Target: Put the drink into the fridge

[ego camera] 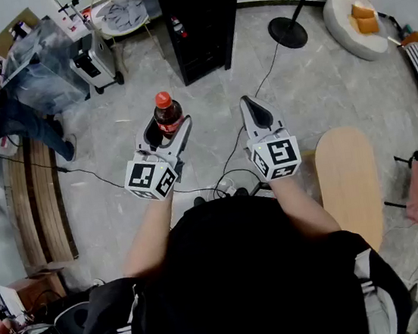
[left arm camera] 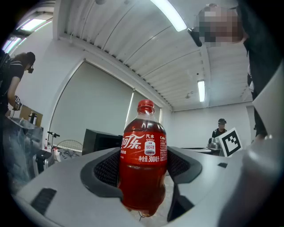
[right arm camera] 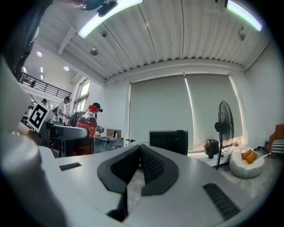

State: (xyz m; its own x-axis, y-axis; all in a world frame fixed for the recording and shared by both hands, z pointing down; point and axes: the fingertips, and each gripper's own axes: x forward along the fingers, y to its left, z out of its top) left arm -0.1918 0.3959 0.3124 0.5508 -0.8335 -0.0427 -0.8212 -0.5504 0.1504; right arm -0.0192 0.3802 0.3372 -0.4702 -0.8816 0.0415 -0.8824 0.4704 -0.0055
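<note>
Cola bottle pinched upright in the left hand-held gripper, above the floor

The left hand-held gripper is seen spread wide with its pads pressed on a red-capped cola bottle, which is carried upright over the grey tiled floor. Just beside it, the right hand-held gripper is held with its jaws pressed together on nothing. Black cables are laid across the floor directly beneath both. Ahead, well apart from the bottle, a black fridge is found. A fan stand and a white beanbag are placed to its right, a pale wooden board lies at the near right, and another person is seen at the left.
</note>
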